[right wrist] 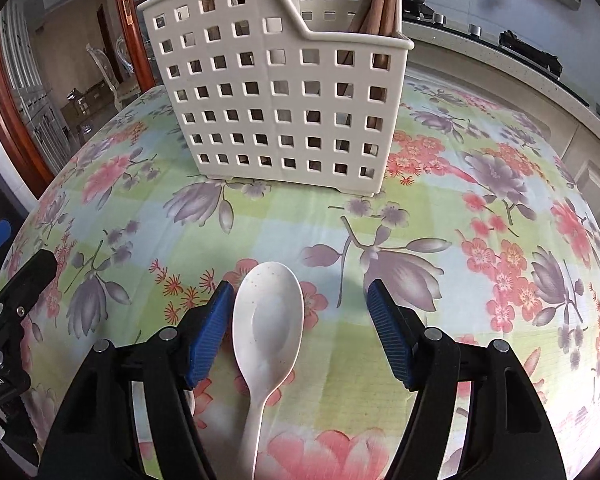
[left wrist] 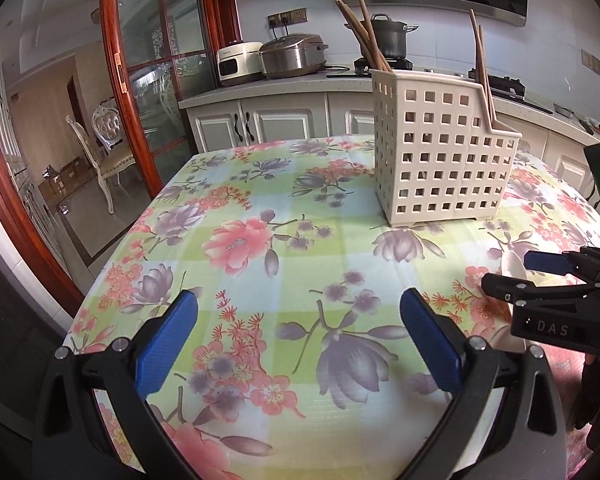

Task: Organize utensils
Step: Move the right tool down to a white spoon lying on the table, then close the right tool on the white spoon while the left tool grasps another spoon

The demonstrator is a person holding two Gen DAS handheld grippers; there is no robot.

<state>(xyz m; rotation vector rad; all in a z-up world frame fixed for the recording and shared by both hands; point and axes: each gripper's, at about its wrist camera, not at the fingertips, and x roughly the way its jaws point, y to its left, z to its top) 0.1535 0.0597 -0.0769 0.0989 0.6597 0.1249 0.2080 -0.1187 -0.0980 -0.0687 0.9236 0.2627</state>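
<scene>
right claw (right wrist: 300,312) wide open astride white spoon (right wrist: 268,320), left claw (left wrist: 296,320) open, empty, caddy (right wrist: 276,92) beyond

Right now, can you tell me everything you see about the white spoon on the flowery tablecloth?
The white spoon looks like smooth plastic with tiny dark speckles. It has a wide oval bowl, hollow side up, and a slim handle running toward the camera. It lies flat on the flowery tablecloth, in front of the cream holed utensil basket. It sits between the blue pads of the right tool, nearer the left pad; the pads do not press on it.
</scene>
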